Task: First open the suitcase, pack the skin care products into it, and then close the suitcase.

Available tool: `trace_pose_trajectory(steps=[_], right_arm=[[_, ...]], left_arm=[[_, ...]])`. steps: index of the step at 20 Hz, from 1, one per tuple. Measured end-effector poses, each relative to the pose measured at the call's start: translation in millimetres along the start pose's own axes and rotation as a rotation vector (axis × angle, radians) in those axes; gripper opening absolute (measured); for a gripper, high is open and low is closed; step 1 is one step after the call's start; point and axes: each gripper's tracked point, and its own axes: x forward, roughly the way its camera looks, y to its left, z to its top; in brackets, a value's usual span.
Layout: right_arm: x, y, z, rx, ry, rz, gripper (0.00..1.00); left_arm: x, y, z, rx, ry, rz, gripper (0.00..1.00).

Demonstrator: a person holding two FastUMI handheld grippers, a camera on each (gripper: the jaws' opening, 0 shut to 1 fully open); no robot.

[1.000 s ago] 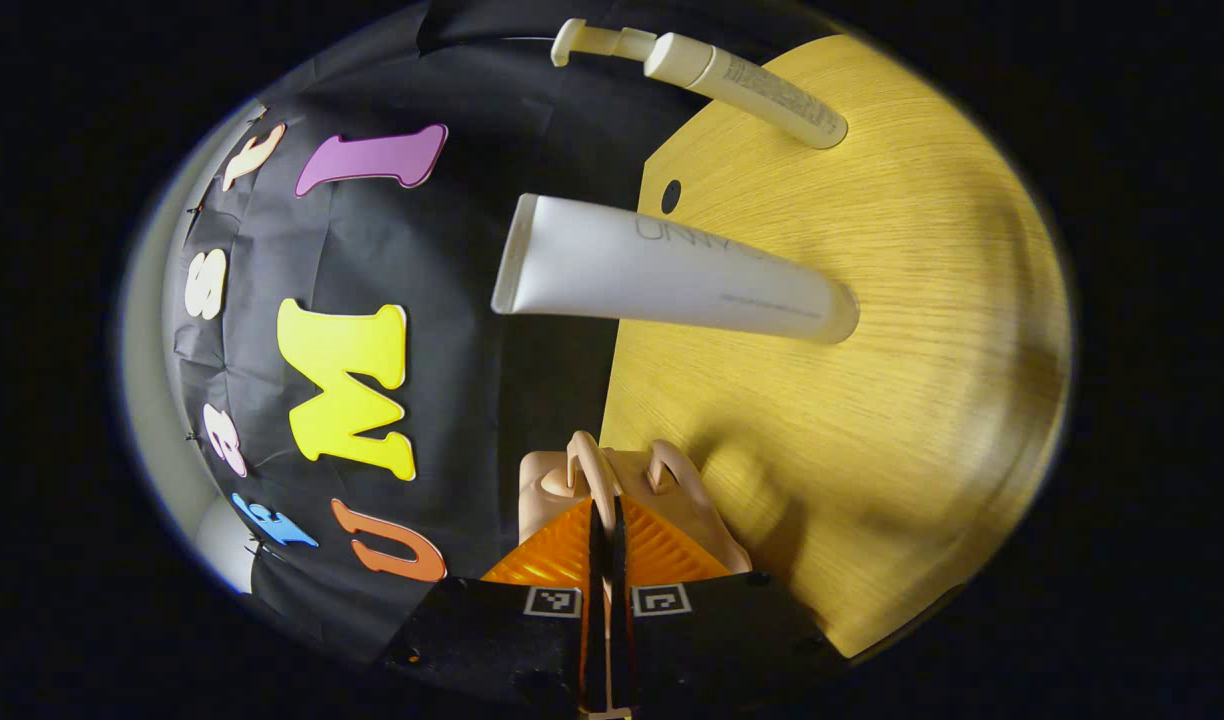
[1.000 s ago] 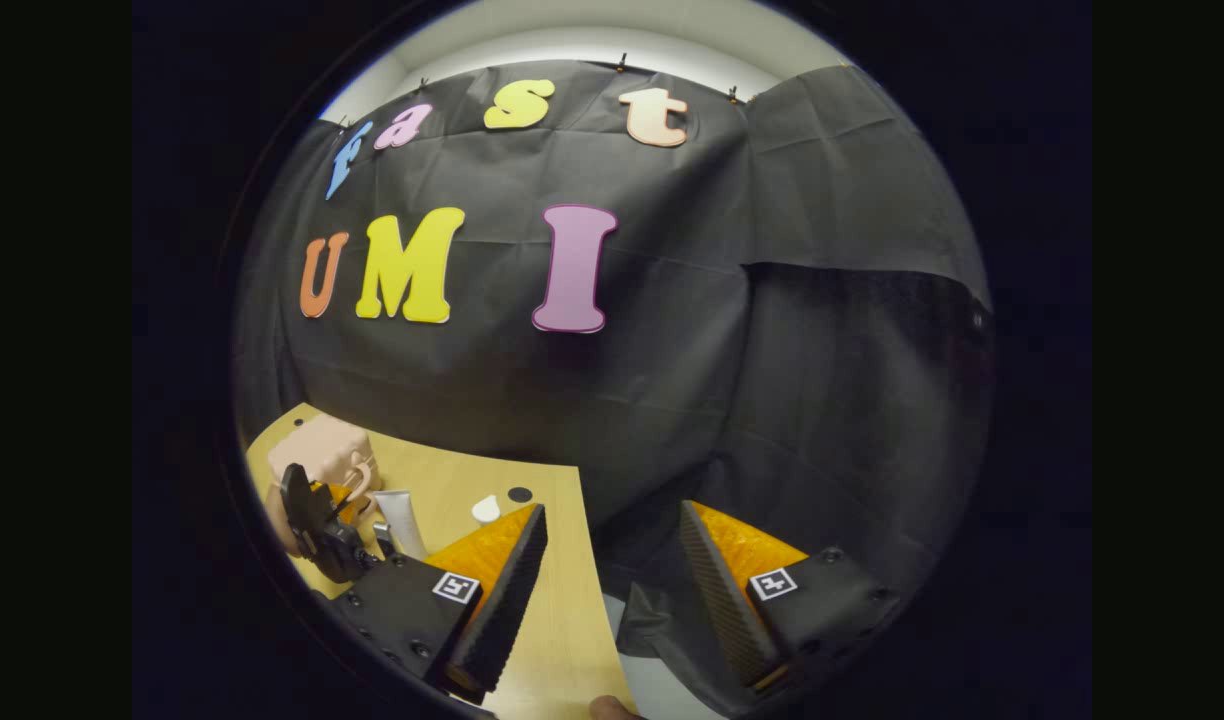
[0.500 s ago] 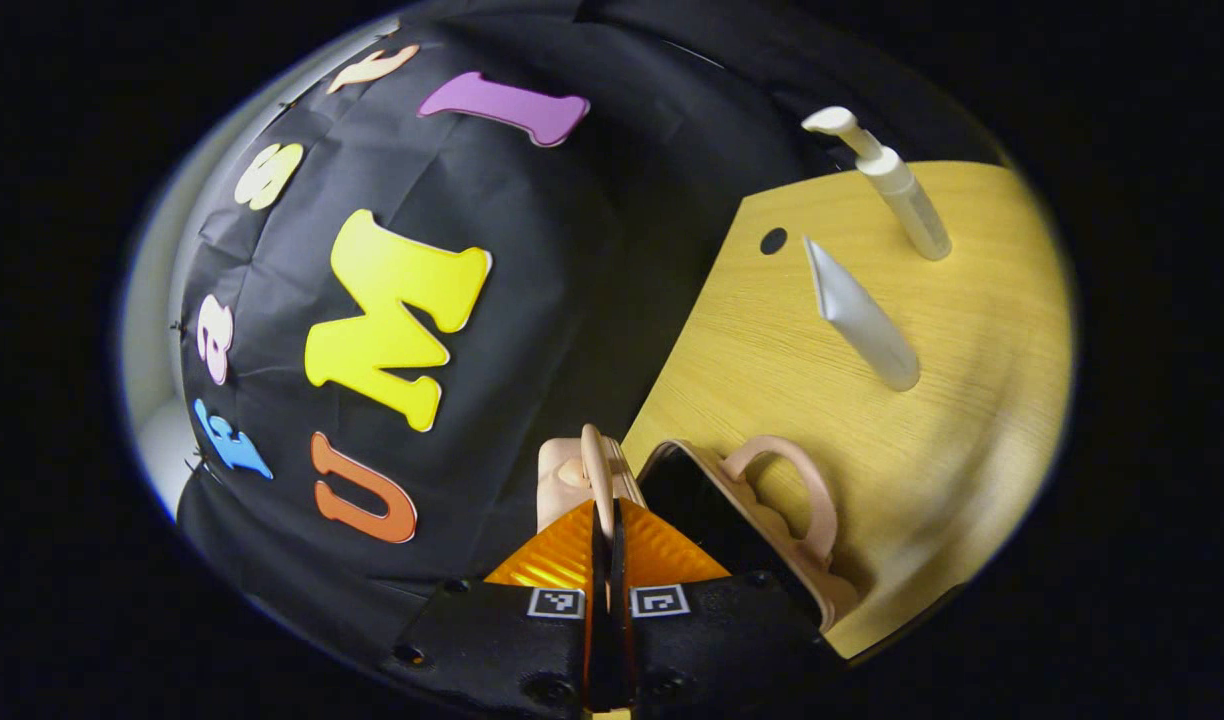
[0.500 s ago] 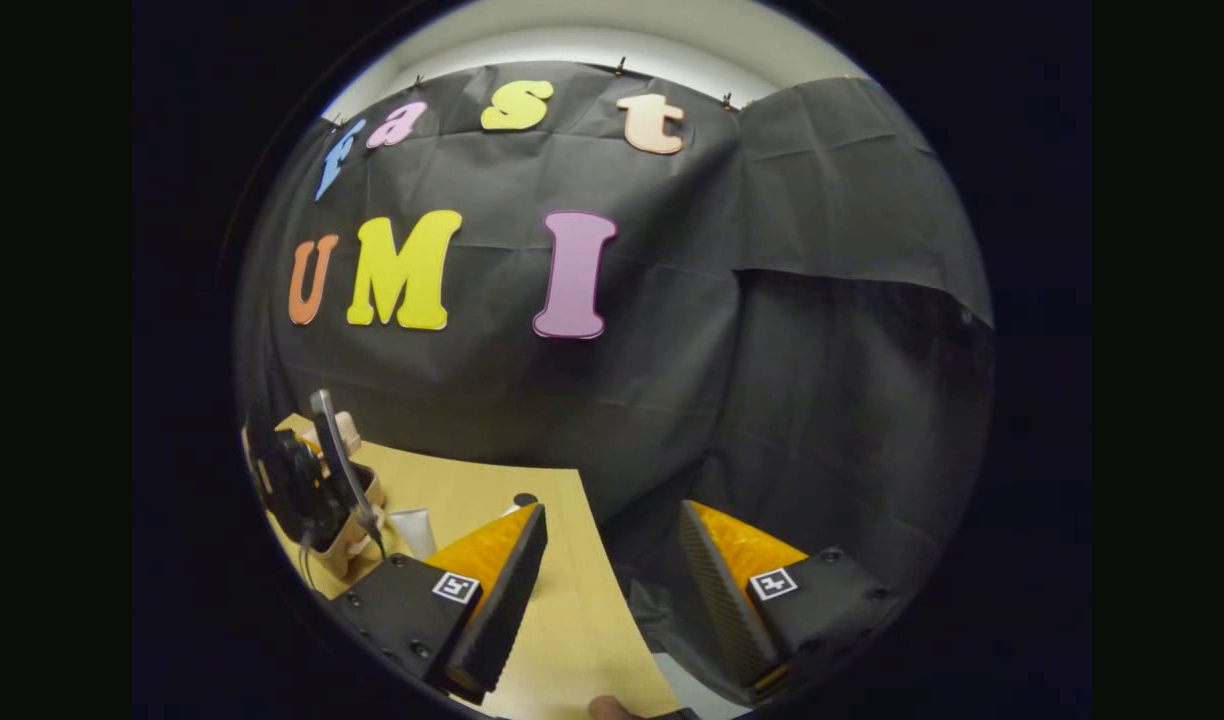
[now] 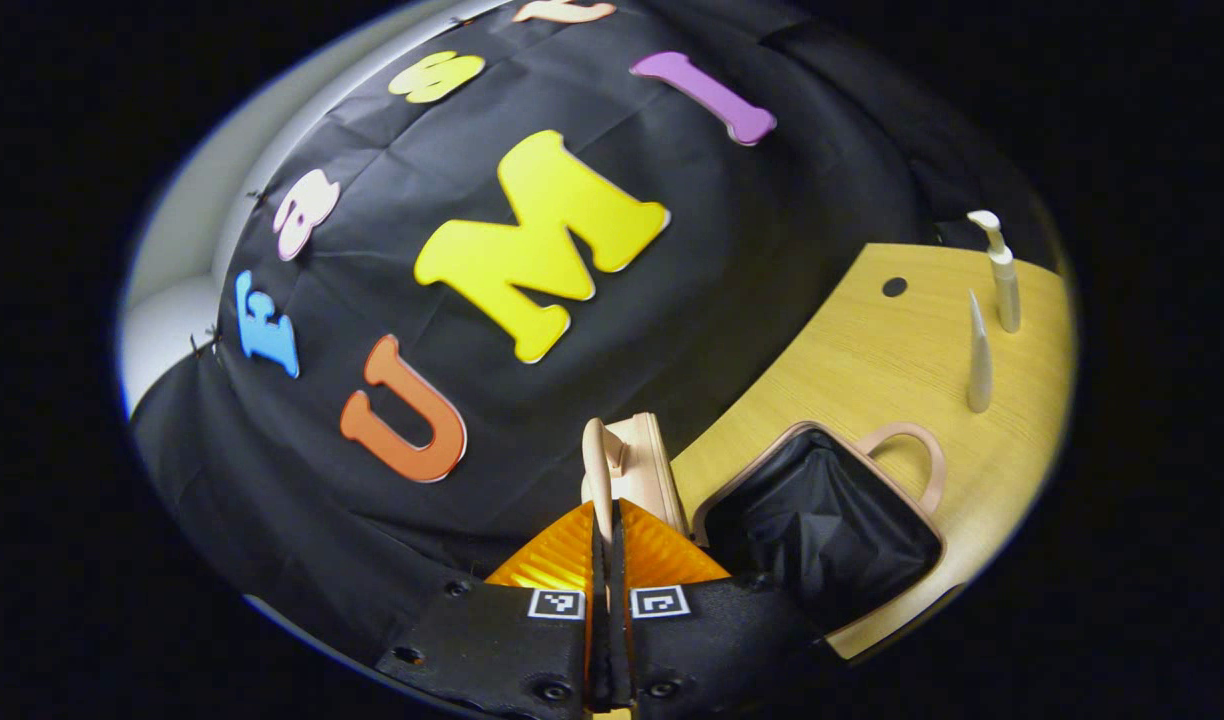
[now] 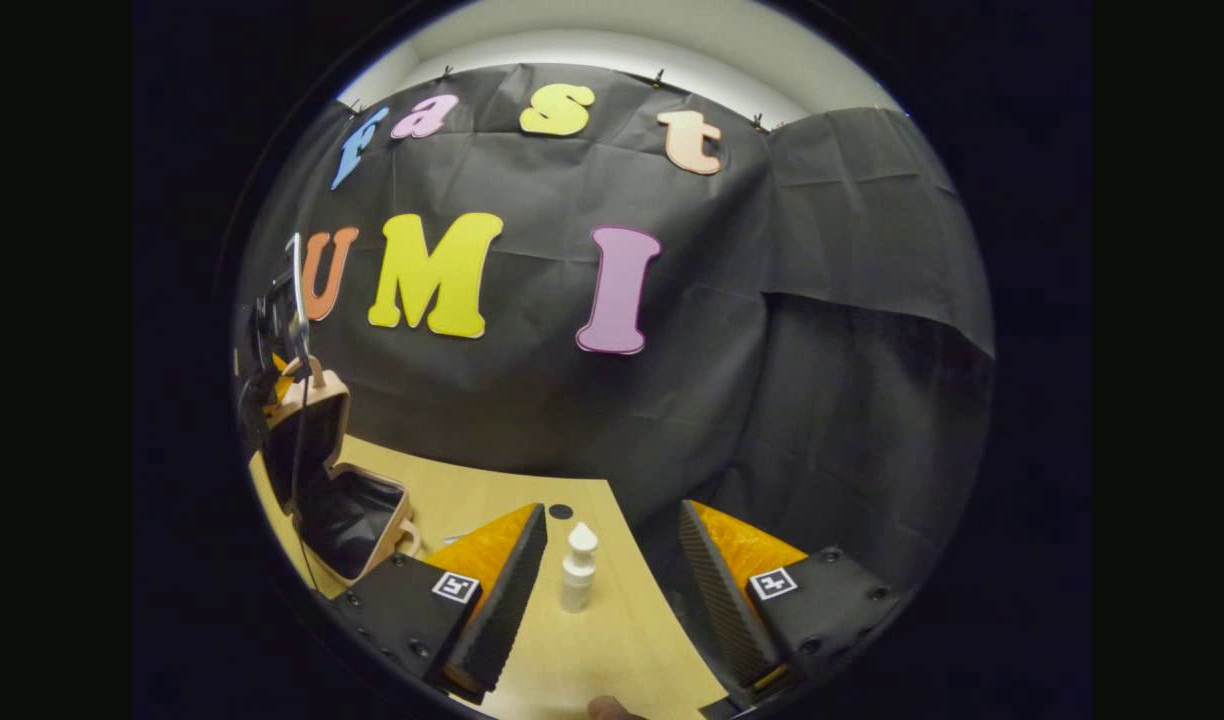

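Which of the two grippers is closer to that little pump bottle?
Right. The pump bottle stands just ahead between the right gripper's open fingers; the left gripper is across the table, holding the suitcase lid's handle.

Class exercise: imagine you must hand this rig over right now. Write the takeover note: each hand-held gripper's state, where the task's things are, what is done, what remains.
Left hand-held gripper: shut on the lid handle, holding the suitcase lid raised.
Right hand-held gripper: open, holding nothing, low over the table, facing the pump bottle.
Suitcase: open on the table, dark lining showing, nothing seen inside.
Tube and pump bottle stand upright on the table beyond the suitcase.
Done: opening.
Left: pack both products, close the suitcase.
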Motion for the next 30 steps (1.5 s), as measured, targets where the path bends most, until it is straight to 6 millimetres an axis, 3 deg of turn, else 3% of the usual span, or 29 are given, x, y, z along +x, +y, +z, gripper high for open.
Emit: trace_pose_trajectory(steps=[3, 7, 13, 16, 22, 26, 30], right_arm=[[-5.1, 21.6, -0.5, -0.015, 0.006, 0.005, 0.8], [-11.6, 42.2, -5.4, -0.031, 0.017, 0.012, 0.79], [-23.0, 55.2, -23.0, -0.028, 0.081, 0.004, 0.8], [-27.6, 55.9, -26.7, -0.052, 0.103, -0.007, 0.78], [-38.7, 55.4, -40.2, -0.099, 0.15, -0.03, 0.8], [-44.3, 53.7, -47.3, -0.118, 0.172, -0.037, 0.8], [-47.8, 46.3, -49.0, -0.114, 0.178, -0.058, 0.8]], left_arm=[[10.0, 41.7, -28.0, -0.02, 0.021, 0.032, 0.03], [27.5, 87.7, -91.1, -0.013, 0.09, 0.08, 0.03], [65.3, 114.8, -189.1, -0.016, 0.21, 0.054, 0.03], [84.4, 112.0, -240.8, -0.069, 0.279, 0.007, 0.03], [105.0, 80.2, -337.6, -0.133, 0.459, -0.118, 0.03], [102.5, 64.1, -375.4, -0.204, 0.506, -0.164, 0.03], [110.0, 41.2, -399.3, -0.252, 0.537, -0.261, 0.06]])
